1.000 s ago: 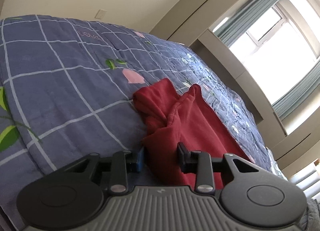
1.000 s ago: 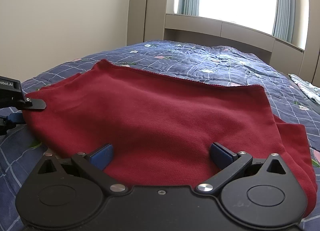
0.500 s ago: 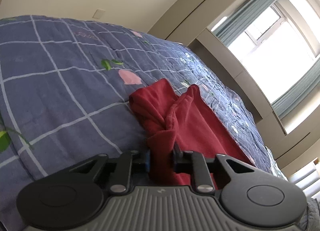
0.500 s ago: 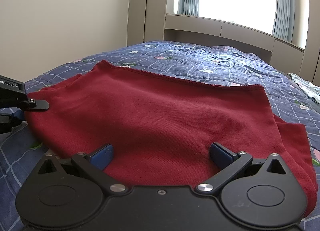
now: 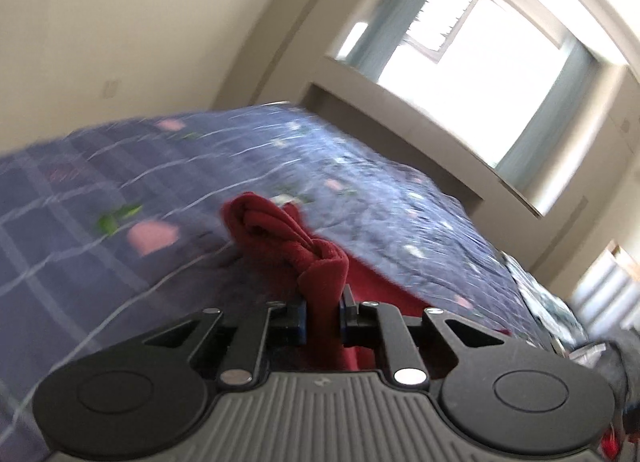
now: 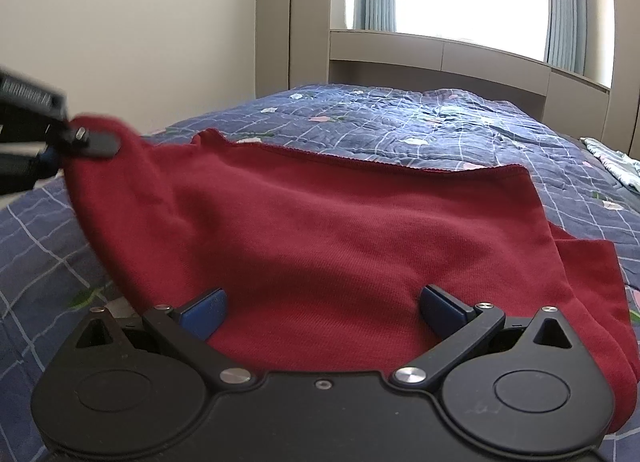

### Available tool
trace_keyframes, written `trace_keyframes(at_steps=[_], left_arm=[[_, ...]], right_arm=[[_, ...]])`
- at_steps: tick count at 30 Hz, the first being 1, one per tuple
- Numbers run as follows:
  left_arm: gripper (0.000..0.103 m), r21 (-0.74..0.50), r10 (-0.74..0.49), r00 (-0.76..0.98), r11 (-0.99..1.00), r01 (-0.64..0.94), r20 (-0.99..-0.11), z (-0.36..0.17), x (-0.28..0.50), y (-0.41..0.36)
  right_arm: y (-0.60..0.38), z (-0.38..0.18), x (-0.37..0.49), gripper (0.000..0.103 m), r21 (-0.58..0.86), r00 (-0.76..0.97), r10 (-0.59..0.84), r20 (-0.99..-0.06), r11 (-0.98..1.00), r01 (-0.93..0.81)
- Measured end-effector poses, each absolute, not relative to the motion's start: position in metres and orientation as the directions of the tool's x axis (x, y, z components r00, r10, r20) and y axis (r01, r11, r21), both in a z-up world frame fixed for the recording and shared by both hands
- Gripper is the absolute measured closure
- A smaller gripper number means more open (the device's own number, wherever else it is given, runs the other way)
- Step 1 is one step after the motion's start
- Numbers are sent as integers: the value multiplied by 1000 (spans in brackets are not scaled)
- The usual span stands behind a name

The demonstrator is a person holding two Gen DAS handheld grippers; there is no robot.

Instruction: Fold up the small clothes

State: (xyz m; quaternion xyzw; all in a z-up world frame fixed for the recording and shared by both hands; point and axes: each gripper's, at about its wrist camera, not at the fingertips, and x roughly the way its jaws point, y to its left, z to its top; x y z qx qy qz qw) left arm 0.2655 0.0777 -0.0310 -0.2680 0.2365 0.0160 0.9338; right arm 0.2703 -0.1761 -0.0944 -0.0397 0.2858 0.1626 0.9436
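Nearest the left wrist camera, the left hand-held gripper (image 5: 322, 316) is closing its jaws on a bunched fold of the red garment (image 6: 340, 246), which a second ago lay loose between wider jaws. It has since lifted that corner off the bed (image 6: 460, 121), so the first fold looks under way. The right hand-held gripper (image 6: 322, 312) has stayed put, jaws spread wide over the near hem, grasping nothing. Beyond, the rest of the garment lies flat on the checked quilt.
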Motion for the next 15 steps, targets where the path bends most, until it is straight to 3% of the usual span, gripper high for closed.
trace_keyframes(at_steps=[8, 15], left_arm=[[90, -315, -268, 874, 938, 142, -405, 26, 288, -1], [90, -202, -475, 764, 879, 432, -435, 37, 283, -97]], right_arm=[[-240, -78, 261, 0, 303, 808, 379, -451, 917, -260], [-320, -62, 246, 0, 202, 913, 40, -405, 978, 47]])
